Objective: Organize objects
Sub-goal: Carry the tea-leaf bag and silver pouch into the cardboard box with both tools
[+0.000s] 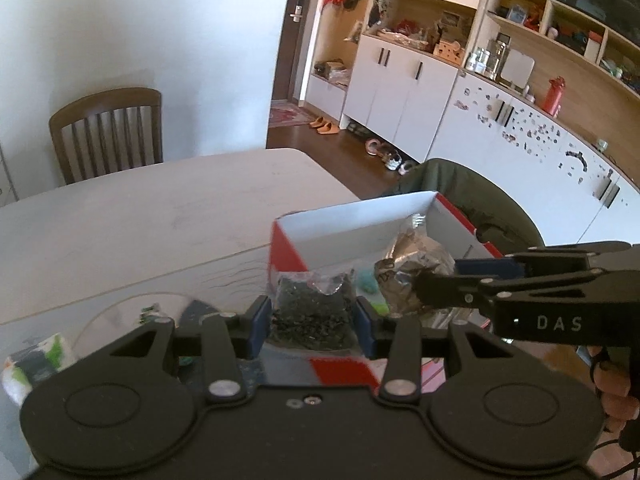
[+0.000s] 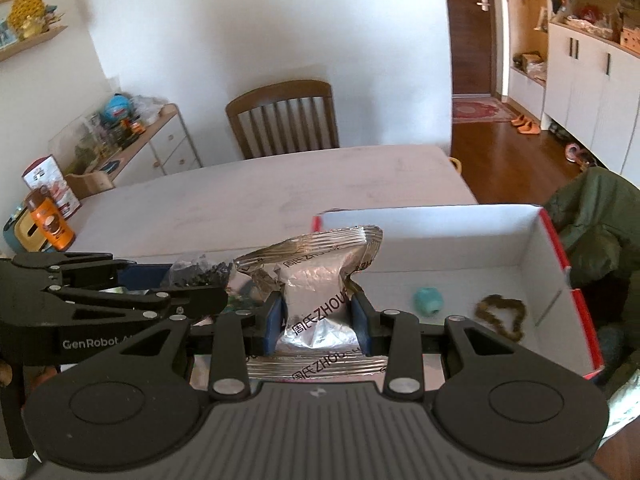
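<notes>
My left gripper (image 1: 310,322) squeezes clear bag of small black bits (image 1: 312,304). My right gripper (image 2: 319,322) squeezes crinkly silver foil packet (image 2: 316,280) at middle. Both light, soft, slippery. White cardboard box with red edges (image 2: 552,280) just ahead.

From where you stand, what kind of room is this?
Most likely a home dining area beside an entryway: a wooden dining chair at a table, white storage cabinets with cluttered shelves, and shoes on the floor near the front door.
</notes>
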`<state>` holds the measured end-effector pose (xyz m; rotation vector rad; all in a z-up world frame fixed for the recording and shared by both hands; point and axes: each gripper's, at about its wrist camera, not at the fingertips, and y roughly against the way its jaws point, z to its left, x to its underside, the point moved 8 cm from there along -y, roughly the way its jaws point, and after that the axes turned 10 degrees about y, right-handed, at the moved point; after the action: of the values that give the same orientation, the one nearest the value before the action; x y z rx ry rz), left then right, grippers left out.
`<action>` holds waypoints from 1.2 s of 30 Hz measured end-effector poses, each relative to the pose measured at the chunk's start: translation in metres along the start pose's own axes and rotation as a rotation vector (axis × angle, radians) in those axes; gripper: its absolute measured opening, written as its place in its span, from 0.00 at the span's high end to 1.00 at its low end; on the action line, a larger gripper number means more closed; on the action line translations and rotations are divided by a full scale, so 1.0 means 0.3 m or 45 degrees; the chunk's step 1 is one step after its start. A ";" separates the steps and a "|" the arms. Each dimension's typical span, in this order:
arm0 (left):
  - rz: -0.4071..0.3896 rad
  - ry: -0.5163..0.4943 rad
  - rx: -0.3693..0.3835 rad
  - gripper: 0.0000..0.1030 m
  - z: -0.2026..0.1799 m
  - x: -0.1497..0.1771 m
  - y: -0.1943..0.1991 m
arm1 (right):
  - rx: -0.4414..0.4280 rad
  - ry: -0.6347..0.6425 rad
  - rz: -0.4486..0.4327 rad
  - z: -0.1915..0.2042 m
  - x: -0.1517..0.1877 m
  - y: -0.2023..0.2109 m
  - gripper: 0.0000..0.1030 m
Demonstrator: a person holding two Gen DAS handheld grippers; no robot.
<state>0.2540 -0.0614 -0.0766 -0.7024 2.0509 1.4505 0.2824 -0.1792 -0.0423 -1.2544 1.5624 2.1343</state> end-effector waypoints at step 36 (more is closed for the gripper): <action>0.355 -0.126 -0.072 0.58 -0.329 0.125 -0.519 | 0.091 -0.041 0.264 -0.550 0.108 -0.331 0.65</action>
<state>0.3202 -0.2046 -0.1792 -0.3673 2.1007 1.6659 0.4060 -0.2897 -0.1455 -1.0720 1.8082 2.1840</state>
